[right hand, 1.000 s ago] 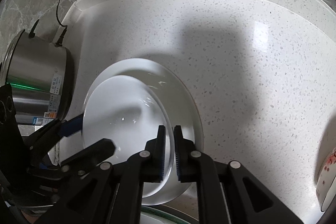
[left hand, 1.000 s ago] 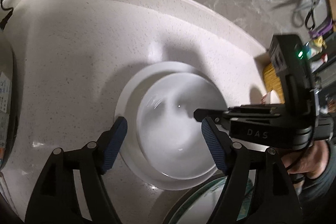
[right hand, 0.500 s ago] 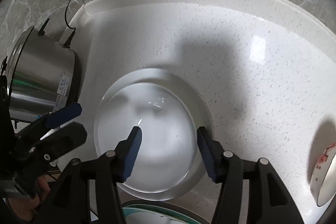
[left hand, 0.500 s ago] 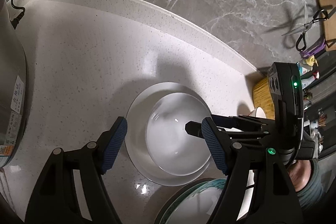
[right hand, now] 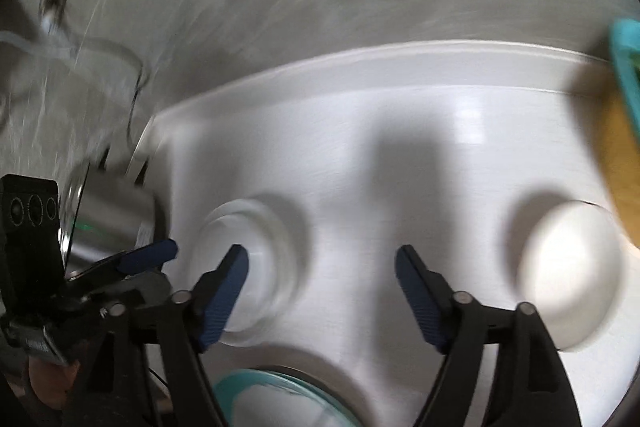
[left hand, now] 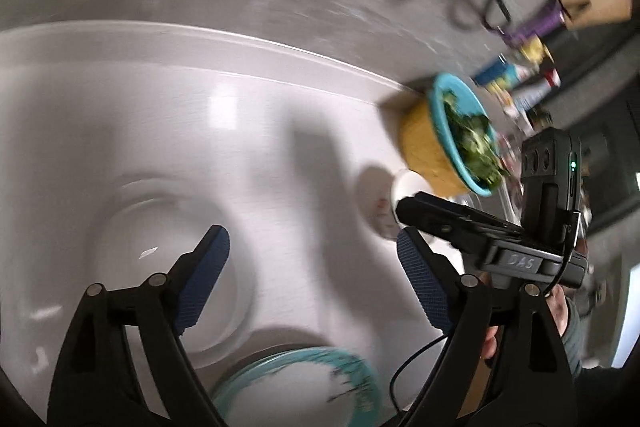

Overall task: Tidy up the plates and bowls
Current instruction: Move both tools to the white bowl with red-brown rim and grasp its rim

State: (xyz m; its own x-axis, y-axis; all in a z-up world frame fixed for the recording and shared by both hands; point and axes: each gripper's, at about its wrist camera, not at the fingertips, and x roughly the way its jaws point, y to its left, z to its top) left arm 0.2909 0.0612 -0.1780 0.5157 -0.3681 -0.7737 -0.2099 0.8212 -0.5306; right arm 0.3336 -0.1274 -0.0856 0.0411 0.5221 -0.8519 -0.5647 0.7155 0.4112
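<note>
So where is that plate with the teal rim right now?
The teal-rimmed plate sits on the white counter at the bottom edge of both views, just in front of the stacked white dishes and below the open left gripper.

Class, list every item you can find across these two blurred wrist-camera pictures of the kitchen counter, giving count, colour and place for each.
Stacked white dishes: one stack, white, counter left.
Teal-rimmed plate: one, white with teal rim, bottom edge.
Small white bowl: one, white, counter right.
Yellow bowl: one, yellow with teal inside, greens in it, far right by the wall.
Steel pot: one, silver, far left.
Counter: white, below a grey marble wall.
Hanging utensils: blurred, upper right.
Left gripper: black, blue pads, jaws opening, nothing between them.
Right gripper: same, opening, empty.
</note>
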